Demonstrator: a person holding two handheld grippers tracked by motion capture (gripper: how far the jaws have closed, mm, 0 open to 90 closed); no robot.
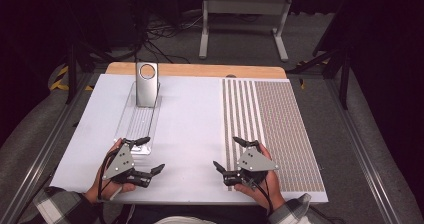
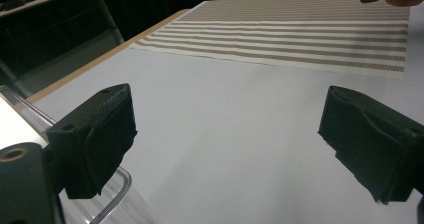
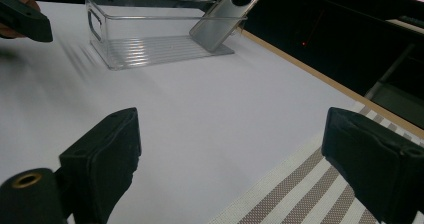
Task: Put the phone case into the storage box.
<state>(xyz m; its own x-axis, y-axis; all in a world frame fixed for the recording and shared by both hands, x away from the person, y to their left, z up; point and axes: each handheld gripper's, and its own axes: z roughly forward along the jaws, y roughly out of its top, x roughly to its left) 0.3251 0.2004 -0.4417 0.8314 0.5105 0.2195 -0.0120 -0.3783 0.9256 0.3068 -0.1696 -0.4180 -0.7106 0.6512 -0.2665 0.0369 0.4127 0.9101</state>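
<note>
A clear plastic bin (image 1: pixel 137 120) lies on the white table (image 1: pixel 190 119) at the left, and a grey metal piece with a round hole (image 1: pixel 147 84) leans up from its far end. The same bin (image 3: pixel 150 31) and grey piece (image 3: pixel 227 14) stand far off in the right gripper view. My left gripper (image 1: pixel 148 155) hovers open just in front of the bin's near end; its jaws are wide apart with nothing between them (image 2: pixel 227 144). My right gripper (image 1: pixel 234 155) is open too, over the left edge of the striped mat (image 1: pixel 272 129), jaws empty (image 3: pixel 230 169).
The brown and white striped mat (image 2: pixel 310 34) covers the right half of the table. A wooden strip (image 1: pixel 195 70) runs along the far edge. Beyond it stand a white frame (image 1: pixel 245 19) and cables on the floor. Bare white surface lies between the two grippers.
</note>
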